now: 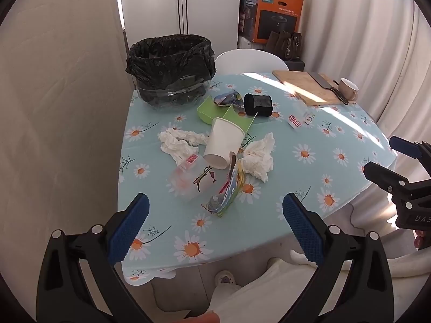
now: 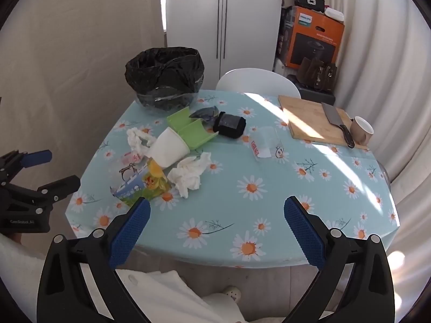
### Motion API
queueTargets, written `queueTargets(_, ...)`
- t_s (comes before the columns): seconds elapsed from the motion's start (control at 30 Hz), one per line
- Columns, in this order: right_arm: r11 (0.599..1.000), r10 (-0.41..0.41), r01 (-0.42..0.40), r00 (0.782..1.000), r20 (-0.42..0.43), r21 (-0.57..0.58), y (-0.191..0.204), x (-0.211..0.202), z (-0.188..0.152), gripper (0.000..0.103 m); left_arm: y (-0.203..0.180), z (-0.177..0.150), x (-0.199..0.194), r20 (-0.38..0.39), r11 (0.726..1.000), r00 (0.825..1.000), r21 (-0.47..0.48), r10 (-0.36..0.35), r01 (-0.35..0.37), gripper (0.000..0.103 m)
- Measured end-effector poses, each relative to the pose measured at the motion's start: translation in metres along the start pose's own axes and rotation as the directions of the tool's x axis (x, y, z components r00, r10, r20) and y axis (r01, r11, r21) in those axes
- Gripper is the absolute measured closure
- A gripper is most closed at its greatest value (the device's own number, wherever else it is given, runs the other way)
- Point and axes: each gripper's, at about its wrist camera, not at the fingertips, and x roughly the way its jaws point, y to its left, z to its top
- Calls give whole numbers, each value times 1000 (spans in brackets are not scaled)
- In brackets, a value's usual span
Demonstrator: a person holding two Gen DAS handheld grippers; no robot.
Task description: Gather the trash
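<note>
Both tools hovered above the near edge of the bench (image 2: 269, 183). The left hand-held gripper (image 1: 215, 204) and the right hand-held gripper (image 2: 216, 210) each stood wide apart, holding nothing. The trash lay mid-bench: a tipped paper cup (image 1: 223, 142), 2 crumpled tissues (image 1: 179, 141), a snack wrapper (image 1: 226, 193). The black-lined bin (image 1: 171, 67) stood at the far left corner.

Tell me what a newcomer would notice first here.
A heap of litter on the daisy tablecloth: a tipped white paper cup, crumpled tissues and a green tray. Behind it stands a bin lined with a black bag. A cleaver lies on the cutting board at far right.
</note>
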Motion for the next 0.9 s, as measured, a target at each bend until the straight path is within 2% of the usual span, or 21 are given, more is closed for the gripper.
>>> queueTargets(0.9, 1000, 31, -31, 999, 7, -2, 1, 1, -3, 8, -3, -4, -4, -1, 1000, 1000, 22, 16, -16, 6)
